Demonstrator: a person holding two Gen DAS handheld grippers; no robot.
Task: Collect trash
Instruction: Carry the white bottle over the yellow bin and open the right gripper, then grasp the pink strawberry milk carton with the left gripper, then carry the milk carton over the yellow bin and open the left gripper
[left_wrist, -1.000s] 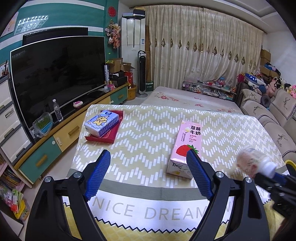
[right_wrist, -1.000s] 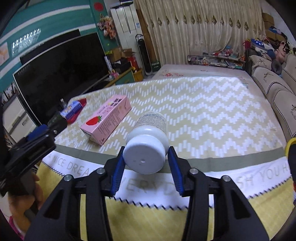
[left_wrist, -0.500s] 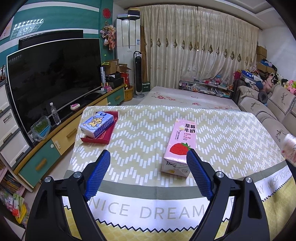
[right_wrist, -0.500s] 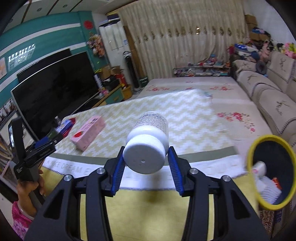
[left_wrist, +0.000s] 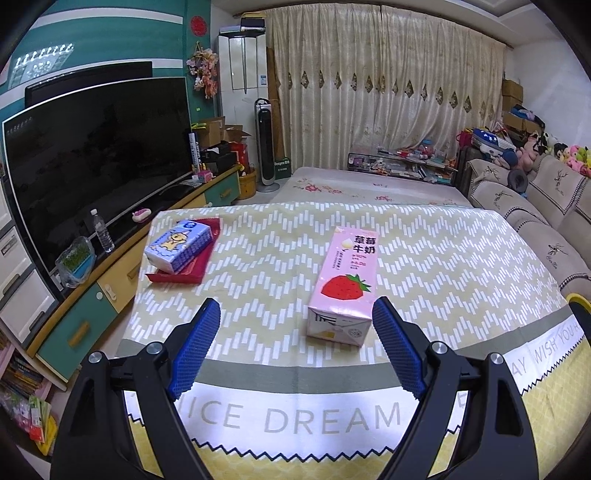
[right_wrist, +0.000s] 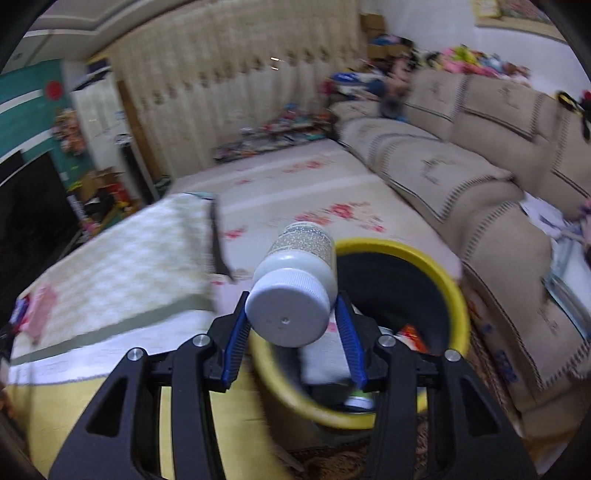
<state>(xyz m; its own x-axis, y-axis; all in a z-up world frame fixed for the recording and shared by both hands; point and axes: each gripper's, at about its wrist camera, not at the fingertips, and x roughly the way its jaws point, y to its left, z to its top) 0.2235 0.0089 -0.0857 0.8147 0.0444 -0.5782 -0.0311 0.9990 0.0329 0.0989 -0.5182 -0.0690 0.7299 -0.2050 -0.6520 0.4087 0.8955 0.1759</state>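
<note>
Swung right since 0.5 s ago: right tool (right_wrist: 293, 325) now over yellow-rimmed bin (right_wrist: 448, 280), clamped on white plastic bottle (right_wrist: 297, 284). Long axis toward 12 o'clock, ribbed round cap nearest camera. Left tool (left_wrist: 295, 343) wide apart, holding nothing; pink milk carton (left_wrist: 345, 284) on table (left_wrist: 443, 258), between tips, lengthwise to 12.

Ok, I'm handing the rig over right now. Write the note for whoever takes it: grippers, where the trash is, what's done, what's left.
Right gripper: shut on the white-capped bottle, held over the yellow-rimmed bin beside the table; not released yet.
Left gripper: open, empty, hovering over the near table edge.
Pink strawberry milk carton lies on the tablecloth just beyond the left gripper.
Tissue pack sits on a red tray, far left.
Done: bin already holds some trash.
Left: drop the bottle, then collect the carton.
</note>
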